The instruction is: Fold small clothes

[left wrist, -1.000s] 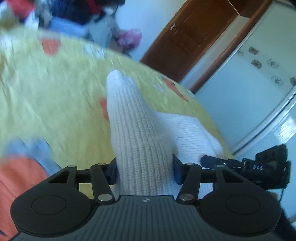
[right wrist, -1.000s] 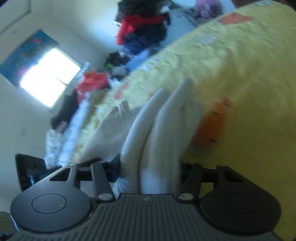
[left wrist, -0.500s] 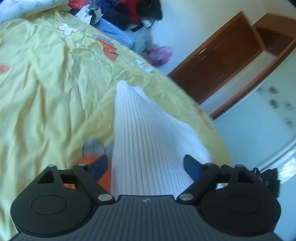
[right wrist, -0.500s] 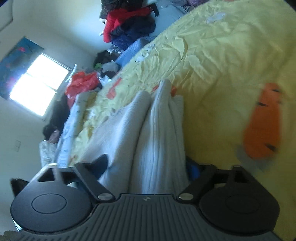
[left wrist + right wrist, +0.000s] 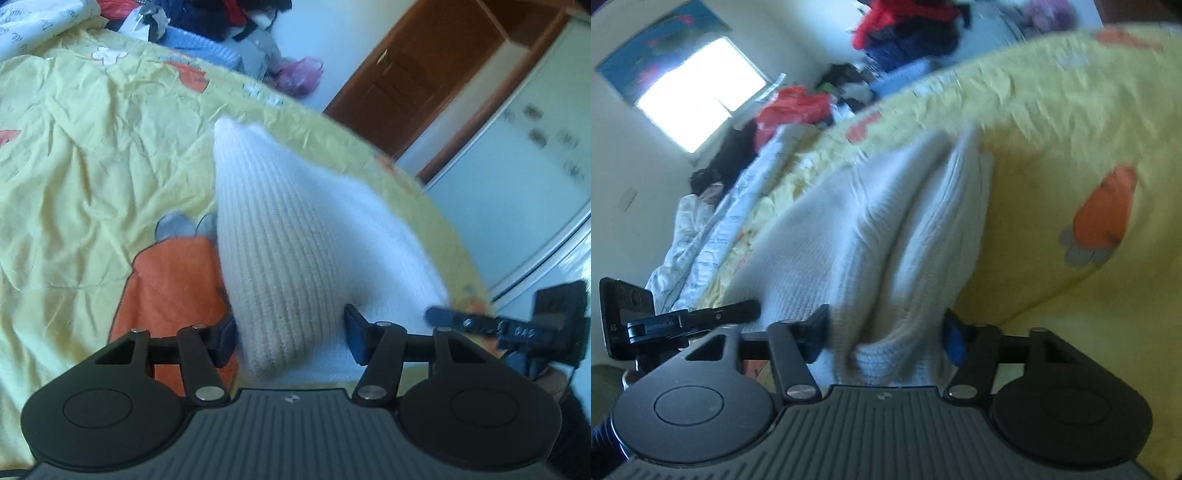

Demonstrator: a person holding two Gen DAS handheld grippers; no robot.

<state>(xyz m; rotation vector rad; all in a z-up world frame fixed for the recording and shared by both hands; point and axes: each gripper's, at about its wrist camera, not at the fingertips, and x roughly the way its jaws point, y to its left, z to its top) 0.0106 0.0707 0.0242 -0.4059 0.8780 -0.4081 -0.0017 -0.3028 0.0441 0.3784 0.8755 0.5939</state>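
The white knit garment (image 5: 295,236) lies near the edge of the bed (image 5: 92,155), on the yellow bedspread with its orange and grey cartoon prints. It looks like a small ribbed sweater or similar, though its full shape cannot be made out.

The left hand-held gripper (image 5: 290,338) has its jaws closed against a bunched fold of the knit, with cloth filling the gap between the blue pads. The right hand-held gripper (image 5: 884,332) is likewise clamped on a gathered fold of the same garment (image 5: 886,229), which spreads away from it in two or three ridges across the bedspread (image 5: 1052,129). In the left view the right tool shows at the right side, just beside the cloth; in the right view the left one appears at the left. So the two grips sit close together along the near edge of the garment.

The step in hand appears to be carrying a fold: both near corners or edges are pinched and raised, and the far part rests on the bed. Both views are blurred, so motion is likely.

The next move calls for bringing both grips forward together, level with each other, laying the held edge over the far part, then releasing only once the layers lie flat and aligned.

A heap of other clothes (image 5: 221,22) sits beyond the far edge of the bed.
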